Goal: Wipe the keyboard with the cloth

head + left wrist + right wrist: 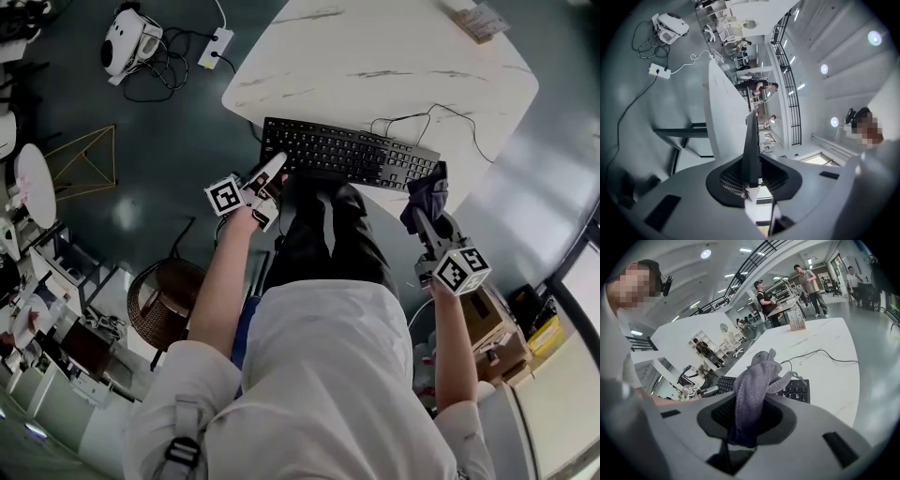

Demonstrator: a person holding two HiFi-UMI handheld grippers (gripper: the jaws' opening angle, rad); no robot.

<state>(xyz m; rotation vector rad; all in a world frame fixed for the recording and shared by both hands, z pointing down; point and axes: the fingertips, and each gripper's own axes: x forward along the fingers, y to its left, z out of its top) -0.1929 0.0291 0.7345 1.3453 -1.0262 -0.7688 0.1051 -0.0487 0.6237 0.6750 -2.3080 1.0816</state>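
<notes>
- Grey-purple cloth (757, 380) is bunched and clamped in the right gripper (427, 223), just off the keyboard's right end and not yet on the keys.
- Left gripper (267, 178) pinches the keyboard's left end; the slab shows edge-on between its jaws.
- Judgement: hold that pinch steady, lower the cloth wad onto the keys, then sweep row by row with light pressure, clear of the cable.
- Keyboard (352, 155): black, full-size, cabled, lying along the near edge of the white marbled table (403, 56).

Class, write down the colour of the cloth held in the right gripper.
Greyish purple. The cloth shows best in the right gripper view.
</notes>
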